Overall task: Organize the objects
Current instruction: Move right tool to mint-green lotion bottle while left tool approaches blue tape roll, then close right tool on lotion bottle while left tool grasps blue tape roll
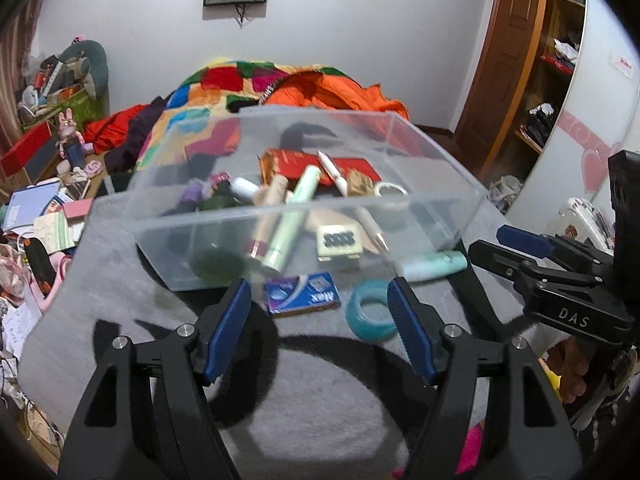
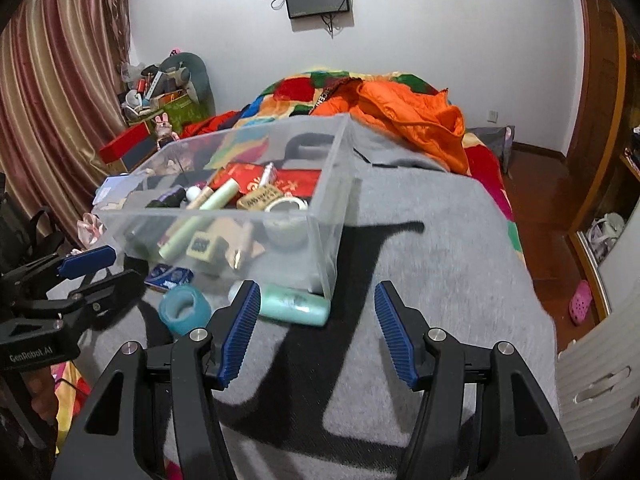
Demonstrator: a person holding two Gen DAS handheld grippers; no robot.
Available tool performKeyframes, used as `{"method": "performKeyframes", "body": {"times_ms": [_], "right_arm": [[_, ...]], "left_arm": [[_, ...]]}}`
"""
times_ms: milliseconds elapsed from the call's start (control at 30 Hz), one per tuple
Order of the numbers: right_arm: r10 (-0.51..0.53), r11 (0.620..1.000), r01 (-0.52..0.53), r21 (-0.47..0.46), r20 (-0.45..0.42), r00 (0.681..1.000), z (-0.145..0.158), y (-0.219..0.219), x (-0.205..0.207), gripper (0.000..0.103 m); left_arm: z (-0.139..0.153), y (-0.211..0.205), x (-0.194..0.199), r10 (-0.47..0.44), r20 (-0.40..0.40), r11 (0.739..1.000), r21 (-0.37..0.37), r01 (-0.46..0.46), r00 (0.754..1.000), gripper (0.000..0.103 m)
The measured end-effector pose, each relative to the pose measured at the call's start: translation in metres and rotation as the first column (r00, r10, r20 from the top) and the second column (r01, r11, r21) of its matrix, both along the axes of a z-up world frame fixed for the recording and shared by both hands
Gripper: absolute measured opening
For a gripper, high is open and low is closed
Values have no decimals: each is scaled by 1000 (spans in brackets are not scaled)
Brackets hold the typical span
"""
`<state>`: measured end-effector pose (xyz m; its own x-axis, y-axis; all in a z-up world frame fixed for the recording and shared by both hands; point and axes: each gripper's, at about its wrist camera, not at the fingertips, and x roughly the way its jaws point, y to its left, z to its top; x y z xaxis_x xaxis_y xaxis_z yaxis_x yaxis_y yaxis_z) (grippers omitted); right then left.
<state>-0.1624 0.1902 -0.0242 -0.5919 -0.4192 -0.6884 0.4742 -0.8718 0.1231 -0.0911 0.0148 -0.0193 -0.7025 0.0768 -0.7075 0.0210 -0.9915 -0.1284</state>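
Both claws point forward and downward, side by side. The left claw [image 1: 318, 312] stands with its blue pads apart and nothing pressed between them. The right claw [image 2: 318, 326] is likewise spread, gripping nothing. A hand [image 1: 568, 368] holds its handle.

"DAS" on right gripper [image 1: 520, 256] body; "GenRobot.AI" on left gripper [image 2: 100, 268] body; "Max", upside down, on blue packet [image 1: 303, 293] just ahead of left claw.

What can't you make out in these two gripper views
- Box contents, both views: motion blur, piled together; labels unreadable.
- Blue packet, right wrist view: partly behind left gripper.
- Mint tube, left wrist view: one end hidden behind clear box.
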Motion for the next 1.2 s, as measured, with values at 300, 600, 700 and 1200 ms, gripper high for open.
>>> {"method": "performKeyframes", "body": {"times_ms": [300, 600, 700, 1200], "right_arm": [[46, 999, -46, 0, 49, 998, -15, -2, -4, 58], [110, 993, -113, 25, 91, 990, -29, -17, -17, 58], [128, 991, -130, 11, 110, 986, -32, -20, -20, 58], [284, 958, -285, -3, 103, 953, -23, -30, 17, 33]], "left_arm": [[-18, 22, -10, -62, 52, 998, -7, 62, 997, 70], [-29, 39, -24, -119, 72, 991, -49, 123, 990, 69], [-29, 40, -26, -129, 65, 990, -50, 132, 989, 49], [-23, 15, 8, -139, 72, 990, 7, 138, 988, 38]]}}
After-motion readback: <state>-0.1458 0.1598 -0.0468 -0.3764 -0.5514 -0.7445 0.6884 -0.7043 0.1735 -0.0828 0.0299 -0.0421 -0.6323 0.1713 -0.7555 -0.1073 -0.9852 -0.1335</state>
